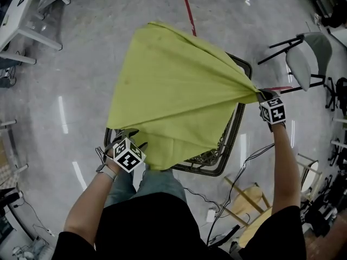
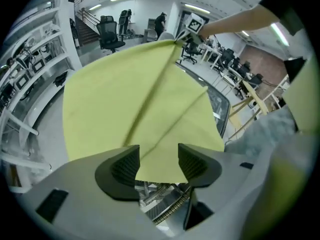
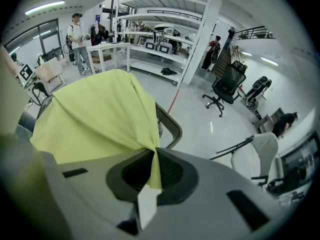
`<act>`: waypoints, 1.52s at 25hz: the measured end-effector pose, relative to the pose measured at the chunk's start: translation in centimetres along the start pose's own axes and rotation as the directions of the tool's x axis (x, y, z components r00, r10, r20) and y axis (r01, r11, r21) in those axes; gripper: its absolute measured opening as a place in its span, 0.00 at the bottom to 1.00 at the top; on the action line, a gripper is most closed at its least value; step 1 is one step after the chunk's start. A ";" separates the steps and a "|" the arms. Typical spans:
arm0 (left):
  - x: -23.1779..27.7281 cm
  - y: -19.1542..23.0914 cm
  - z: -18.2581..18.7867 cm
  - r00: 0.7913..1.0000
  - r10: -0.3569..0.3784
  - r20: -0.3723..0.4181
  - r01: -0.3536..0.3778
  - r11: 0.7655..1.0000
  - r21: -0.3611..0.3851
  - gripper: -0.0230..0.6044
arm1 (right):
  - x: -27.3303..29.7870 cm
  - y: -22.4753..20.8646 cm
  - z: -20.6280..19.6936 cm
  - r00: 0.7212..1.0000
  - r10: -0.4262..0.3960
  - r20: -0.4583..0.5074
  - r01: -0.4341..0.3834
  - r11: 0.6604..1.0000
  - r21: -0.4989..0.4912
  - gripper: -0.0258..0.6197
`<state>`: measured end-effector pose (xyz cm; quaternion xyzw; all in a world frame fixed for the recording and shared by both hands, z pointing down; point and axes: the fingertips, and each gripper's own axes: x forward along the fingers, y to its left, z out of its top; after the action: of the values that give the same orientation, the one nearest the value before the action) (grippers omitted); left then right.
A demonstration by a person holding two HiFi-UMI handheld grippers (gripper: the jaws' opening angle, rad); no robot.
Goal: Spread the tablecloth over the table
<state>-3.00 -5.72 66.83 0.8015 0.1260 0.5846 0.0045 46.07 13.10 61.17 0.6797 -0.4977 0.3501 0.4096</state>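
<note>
The yellow-green tablecloth (image 1: 173, 91) hangs stretched in the air above the small dark table (image 1: 232, 145), whose woven rim shows along its near and right edges. The right gripper (image 3: 152, 171) has its jaws pinched on one bunched corner. The left gripper (image 2: 158, 164) has its jaws spread, with a loose cloth edge lying between them, unpressed. Around them are a glossy grey floor (image 1: 81, 80) with a red line (image 1: 187, 4), a pale chair (image 1: 309, 58) and white shelving (image 3: 150, 54).
</note>
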 end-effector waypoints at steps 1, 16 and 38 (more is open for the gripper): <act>0.6 -0.1 -0.7 1.000 -0.009 -0.021 0.009 1.000 0.003 0.43 | 0.2 0.0 -0.1 1.000 0.000 -0.005 0.000 1.000 -0.001 0.06; 5.2 -2.4 -2.7 0.999 -0.019 -0.041 0.014 0.994 -0.111 0.31 | 0.6 0.9 -0.6 0.998 -0.036 -0.052 0.036 0.999 -0.009 0.06; 4.5 -4.6 -9.3 1.000 -0.013 0.007 0.014 0.980 -0.197 0.06 | -7.1 7.1 4.0 0.965 -0.258 -0.049 0.255 0.966 -0.049 0.06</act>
<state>-11.31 -1.64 73.30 0.7980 0.0729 0.5917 0.0880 37.64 11.02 54.64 0.7197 -0.4012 0.3022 0.4793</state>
